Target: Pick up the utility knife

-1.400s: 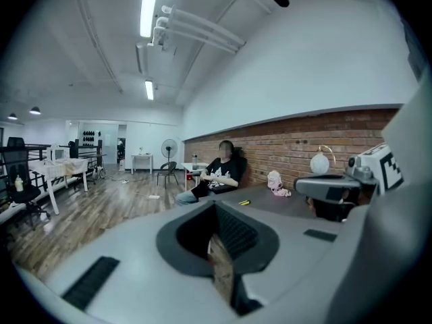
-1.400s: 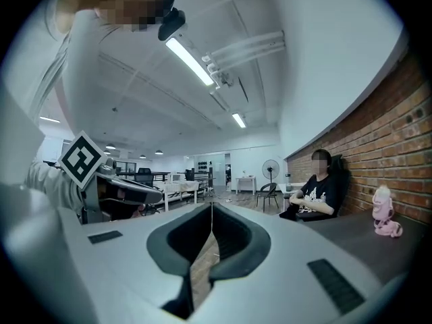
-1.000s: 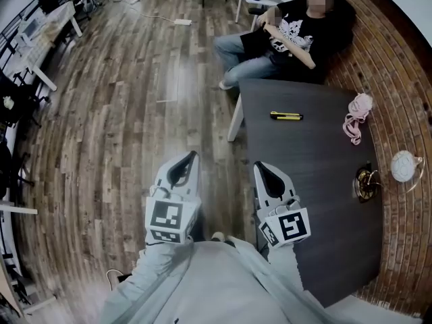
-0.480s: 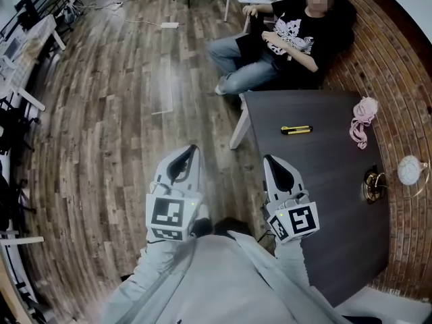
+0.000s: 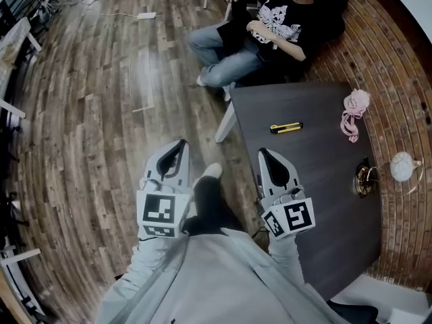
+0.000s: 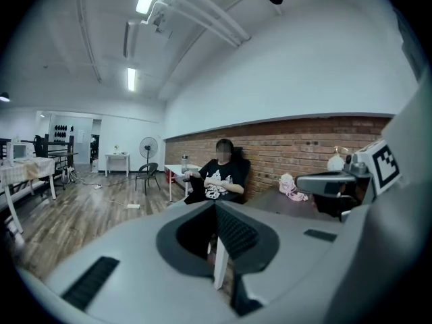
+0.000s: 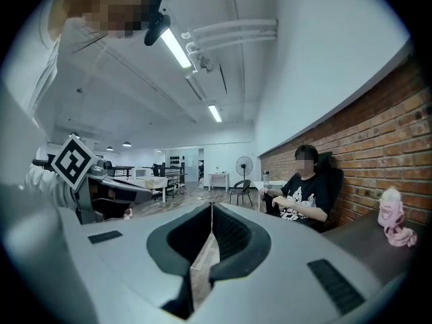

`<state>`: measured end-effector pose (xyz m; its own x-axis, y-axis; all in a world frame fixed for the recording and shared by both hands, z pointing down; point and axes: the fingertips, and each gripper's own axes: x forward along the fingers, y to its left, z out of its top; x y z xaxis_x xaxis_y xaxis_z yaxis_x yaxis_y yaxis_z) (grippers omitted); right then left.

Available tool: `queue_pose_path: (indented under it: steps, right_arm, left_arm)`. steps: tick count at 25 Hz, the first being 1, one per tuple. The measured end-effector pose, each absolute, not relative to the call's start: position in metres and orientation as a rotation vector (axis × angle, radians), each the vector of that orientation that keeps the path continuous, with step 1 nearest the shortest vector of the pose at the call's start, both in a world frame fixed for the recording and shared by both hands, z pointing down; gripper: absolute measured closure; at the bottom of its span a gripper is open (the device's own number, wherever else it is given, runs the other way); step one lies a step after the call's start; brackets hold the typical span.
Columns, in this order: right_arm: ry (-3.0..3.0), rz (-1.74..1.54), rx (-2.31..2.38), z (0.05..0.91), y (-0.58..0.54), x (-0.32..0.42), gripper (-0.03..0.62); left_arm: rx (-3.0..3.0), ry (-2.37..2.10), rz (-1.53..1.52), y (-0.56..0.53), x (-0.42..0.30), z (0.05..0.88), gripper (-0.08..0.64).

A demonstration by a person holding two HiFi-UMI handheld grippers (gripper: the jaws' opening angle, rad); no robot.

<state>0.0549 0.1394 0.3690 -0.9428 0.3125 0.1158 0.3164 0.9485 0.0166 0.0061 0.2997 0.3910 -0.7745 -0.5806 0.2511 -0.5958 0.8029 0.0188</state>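
**Utility knife** (image 5: 286, 127): yellow and black, lying flat on the dark bench (image 5: 317, 208), right of centre in the head view, toward the bench's far end. It is untouched and well apart from both tools.

**Left tool** (image 5: 178, 146): lower left of centre, over the wooden floor (image 5: 101, 113) and off the bench. Jaws are pressed together with nothing between them.

**Right tool** (image 5: 266, 155): lower centre, at the bench's near left edge. Jaws meet tip to tip and are empty. It is the nearer of the two to the knife.

**Other items:** a pink bundle (image 5: 354, 110) at the bench's upper right, a brass-coloured object (image 5: 364, 179) at its right edge, and a seated person (image 5: 270, 25) beyond the far end, at the top of the frame.

**Step in hand:** approach, judged from the gap to the knife. No grasp has begun.

**Next move calls for:** carrying the right tool up the frame over the bench, spreading its jaws, tipping it downward, and setting the jaws across the knife's narrow body before closing.
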Motion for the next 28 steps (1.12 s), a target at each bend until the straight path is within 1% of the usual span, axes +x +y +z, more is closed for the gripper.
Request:
queue_pose_path:
  steps: [7, 14, 21, 28]
  right_arm:
    - [-3.037, 0.013, -0.319, 0.378, 0.095, -0.013, 0.574]
    - [-3.048, 0.041, -0.063, 0.375, 0.009, -0.066, 0.574]
    - [-3.055, 0.060, 0.215, 0.365, -0.061, -0.068, 0.574]
    - [-3.015, 0.086, 0.545, 0.361, -0.112, -0.028, 0.574]
  left_arm:
    - [1.028, -2.693, 0.155, 0.255, -0.076, 0.399, 0.541]
    - [1.248, -2.609, 0.209, 0.159, -0.155, 0.390, 0.541]
    - [1.472, -2.514, 0.235, 0.070, -0.190, 0.381, 0.541]
    - [1.719, -2.358, 0.267, -0.009, -0.184, 0.379, 0.541]
